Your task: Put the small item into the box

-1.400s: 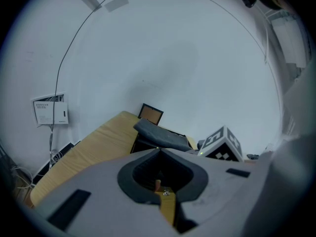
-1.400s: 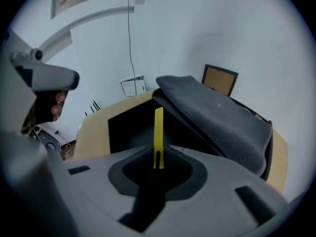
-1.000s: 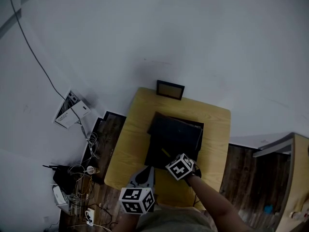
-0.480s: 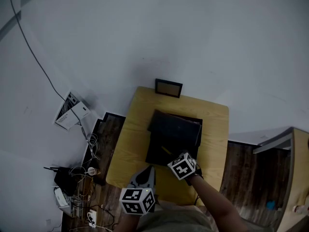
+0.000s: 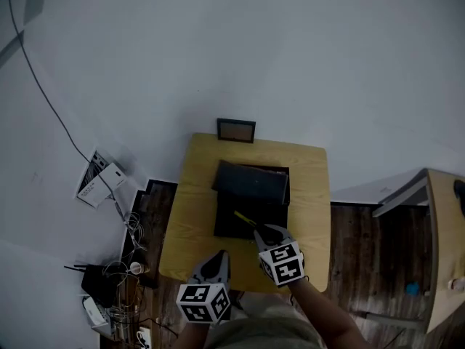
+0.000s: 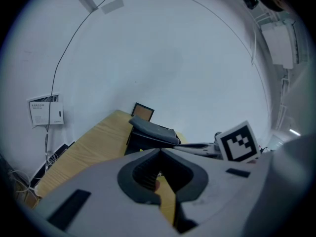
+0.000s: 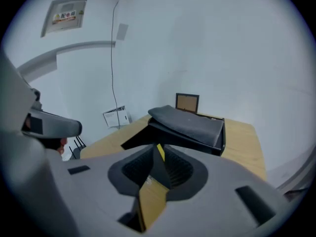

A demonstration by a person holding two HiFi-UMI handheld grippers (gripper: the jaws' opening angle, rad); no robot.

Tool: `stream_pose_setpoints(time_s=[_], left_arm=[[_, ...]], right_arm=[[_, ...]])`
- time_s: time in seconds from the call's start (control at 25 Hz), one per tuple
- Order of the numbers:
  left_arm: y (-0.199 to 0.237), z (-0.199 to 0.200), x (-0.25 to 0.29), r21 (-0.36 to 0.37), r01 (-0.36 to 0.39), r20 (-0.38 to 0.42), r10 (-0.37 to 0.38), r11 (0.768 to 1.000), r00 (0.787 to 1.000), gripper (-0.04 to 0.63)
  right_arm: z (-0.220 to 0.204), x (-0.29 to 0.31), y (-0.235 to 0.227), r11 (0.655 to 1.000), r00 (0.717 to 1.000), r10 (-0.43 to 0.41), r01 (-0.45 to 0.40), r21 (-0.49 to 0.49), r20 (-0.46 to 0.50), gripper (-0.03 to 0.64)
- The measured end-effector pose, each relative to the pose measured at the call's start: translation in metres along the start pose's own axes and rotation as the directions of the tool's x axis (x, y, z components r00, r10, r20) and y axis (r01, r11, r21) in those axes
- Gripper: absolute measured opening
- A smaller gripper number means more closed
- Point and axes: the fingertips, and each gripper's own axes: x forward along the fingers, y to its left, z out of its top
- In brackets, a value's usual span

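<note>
Head view: the right claw (image 5: 267,231) reaches over the near edge of an open black box (image 5: 251,195) with a soft grey lid, on a pale wooden surface (image 5: 196,217). A slim yellow stick (image 5: 244,218) juts forward and left from its tips, over the box's inside. The left claw (image 5: 216,259) hangs behind and to the left of the right claw, off the box.

Left gripper view: the left claw (image 6: 159,154) has its jaws together, with nothing between them. The black box (image 6: 148,135) lies ahead of it.

Right gripper view: the right claw (image 7: 157,154) is closing, and its pads appear to pinch the slim yellow stick (image 7: 160,152) at one end. The black box (image 7: 197,132) is just ahead.

Risk: with so short a hold, the stick may swivel or slip. It could then catch the box wall or drop onto the surface.
</note>
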Motion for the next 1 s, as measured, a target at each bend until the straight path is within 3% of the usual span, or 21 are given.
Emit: stream_pose_setpoints(time_s=[0.32, 0.48, 1.0], left_arm=[[-0.013, -0.015, -0.033, 0.034, 0.05, 0.008, -0.05, 0.998, 0.999, 0.002], [-0.022, -0.023, -0.055, 0.053, 0.069, 0.016, -0.07, 0.996, 0.997, 0.002], [-0.054, -0.049, -0.128, 0.089, 0.117, 0.066, -0.124, 0.989, 0.99, 0.002]], right_arm=[[0.003, -0.082, 0.033, 0.993, 0.978, -0.066, 0.045, 0.109, 0.198, 0.012], [-0.001, -0.12, 0.057, 0.993, 0.962, -0.069, 0.042, 0.106, 0.265, 0.006], [-0.026, -0.202, 0.121, 0.997, 0.94, -0.054, 0.036, 0.061, 0.337, 0.002]])
